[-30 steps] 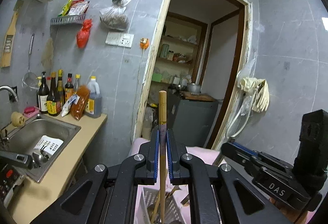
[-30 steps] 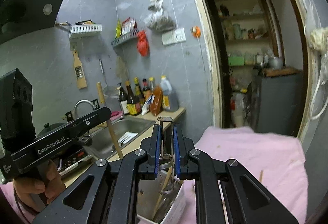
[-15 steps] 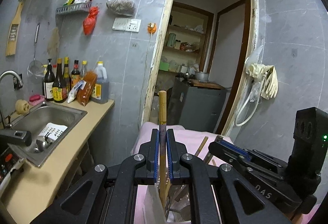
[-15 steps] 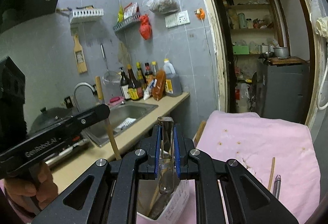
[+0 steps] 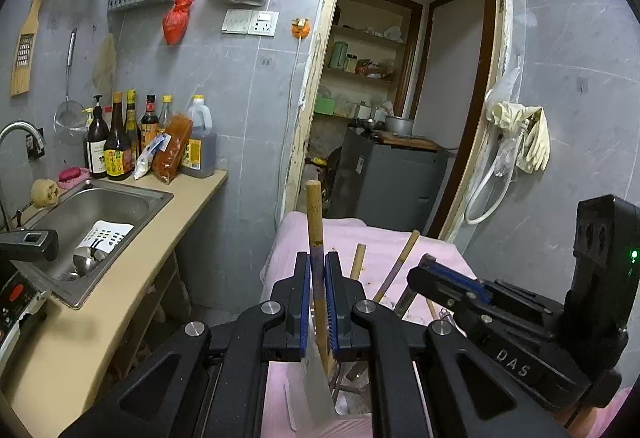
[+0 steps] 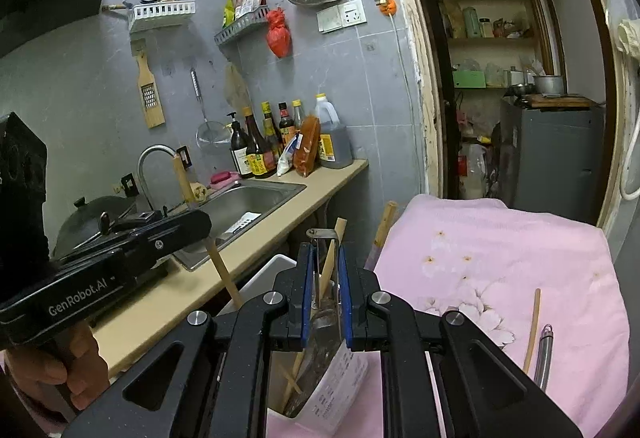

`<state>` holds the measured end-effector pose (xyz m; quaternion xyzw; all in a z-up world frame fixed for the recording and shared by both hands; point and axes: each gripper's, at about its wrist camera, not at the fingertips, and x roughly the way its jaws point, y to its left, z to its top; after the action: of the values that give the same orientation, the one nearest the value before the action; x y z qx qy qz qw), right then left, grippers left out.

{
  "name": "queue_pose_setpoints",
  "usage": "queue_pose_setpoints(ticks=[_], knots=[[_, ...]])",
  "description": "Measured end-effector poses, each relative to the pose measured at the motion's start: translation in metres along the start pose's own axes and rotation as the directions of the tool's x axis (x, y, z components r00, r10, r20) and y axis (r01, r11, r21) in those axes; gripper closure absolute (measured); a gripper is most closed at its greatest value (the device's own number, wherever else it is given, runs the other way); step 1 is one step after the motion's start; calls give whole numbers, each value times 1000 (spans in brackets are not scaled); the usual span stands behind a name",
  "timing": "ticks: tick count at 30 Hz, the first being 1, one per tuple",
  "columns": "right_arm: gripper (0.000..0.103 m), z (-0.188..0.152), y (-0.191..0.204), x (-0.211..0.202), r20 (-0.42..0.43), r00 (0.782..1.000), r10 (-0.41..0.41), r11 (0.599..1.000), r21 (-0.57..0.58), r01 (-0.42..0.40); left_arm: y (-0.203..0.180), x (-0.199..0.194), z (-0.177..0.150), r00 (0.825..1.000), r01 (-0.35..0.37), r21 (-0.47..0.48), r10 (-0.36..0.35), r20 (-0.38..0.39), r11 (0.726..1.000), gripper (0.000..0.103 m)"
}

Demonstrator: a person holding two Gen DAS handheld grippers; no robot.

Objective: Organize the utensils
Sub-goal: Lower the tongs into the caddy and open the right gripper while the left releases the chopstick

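My left gripper (image 5: pixel 318 278) is shut on an upright wooden-handled utensil (image 5: pixel 314 213), whose lower end reaches into a white utensil holder (image 5: pixel 318 394) on the pink cloth. My right gripper (image 6: pixel 325 274) is shut on a metal utensil (image 6: pixel 322 238), also standing in the white holder (image 6: pixel 344 382). Other wooden handles (image 5: pixel 402 258) stick out of the holder. The right gripper body (image 5: pixel 500 322) shows at the right of the left wrist view; the left gripper body (image 6: pixel 104 270) shows at the left of the right wrist view.
A pink flowered cloth (image 6: pixel 500 250) covers the table; a loose wooden stick (image 6: pixel 532 322) and a metal handle (image 6: pixel 544 354) lie on it at right. A counter with sink (image 5: pixel 92 213) and bottles (image 5: pixel 116 141) runs along the left. A doorway (image 5: pixel 400 97) lies ahead.
Both grippers have lowered toward the holder with their utensils still gripped; more of the pink cloth and the wooden handles in the holder has come into view.
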<state>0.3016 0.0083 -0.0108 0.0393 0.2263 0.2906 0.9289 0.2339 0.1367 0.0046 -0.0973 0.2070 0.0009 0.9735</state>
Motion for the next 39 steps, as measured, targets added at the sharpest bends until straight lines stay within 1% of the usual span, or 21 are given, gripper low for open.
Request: queue_pose_setpoints(ticks=[2,6,10,14,17,20,21,25,27,29,31,33,37,38,39], knots=[[91,0,-1,2,-13,1000,4,1000,4,-4,0,1,0,1000,3,0,-3,-6,1000,95],[84,-1,-3,4,-17,1000,9,1000,15,-9,1,1,1,1000,10,-11,-10,-11,1000,95],[79,-1,-6,3,-10,1000,12,1000,28,-12,3,1,3,1000,12,-19,-12,-15,1000,95],[73,2,-7,0,2,1000,10,999,35,-10,5,-2,5,1000,7,-29,-7,-5,1000,92],[71,4,-7,-2,6,1000,9,999,39,-9,7,-3,8,1000,7,-42,-7,3,999,90],[65,4,-8,-4,7,1000,10,999,41,-10,8,-5,10,1000,5,-46,-4,10,999,86],[64,4,-9,-4,6,1000,12,999,41,-13,9,-5,10,1000,4,-45,-3,11,999,85],[63,3,-10,-1,-26,1000,14,999,43,-13,10,-6,10,1000,-1,-45,2,9,999,85],[57,2,-9,2,-51,999,12,999,47,-9,10,-6,11,1000,-4,-51,4,8,999,85],[54,-2,-11,5,-83,996,18,998,57,-14,12,-8,11,1000,-8,-53,9,7,999,84],[52,-5,-11,6,-93,996,18,998,66,-12,12,-9,10,1000,-11,-55,12,9,998,81],[48,-8,-11,6,-100,995,19,997,72,-11,12,-11,9,1000,-13,-57,14,11,998,79],[47,-10,-10,2,-89,996,11,997,74,-4,12,-12,7,1000,-19,-57,20,9,998,76],[43,-11,-10,-1,-75,997,3,997,73,3,13,-13,7,1000,-20,-58,20,9,998,74],[36,-10,-10,-3,-65,998,-8,997,73,13,12,-13,6,1000,-20,-60,21,10,998,69]])
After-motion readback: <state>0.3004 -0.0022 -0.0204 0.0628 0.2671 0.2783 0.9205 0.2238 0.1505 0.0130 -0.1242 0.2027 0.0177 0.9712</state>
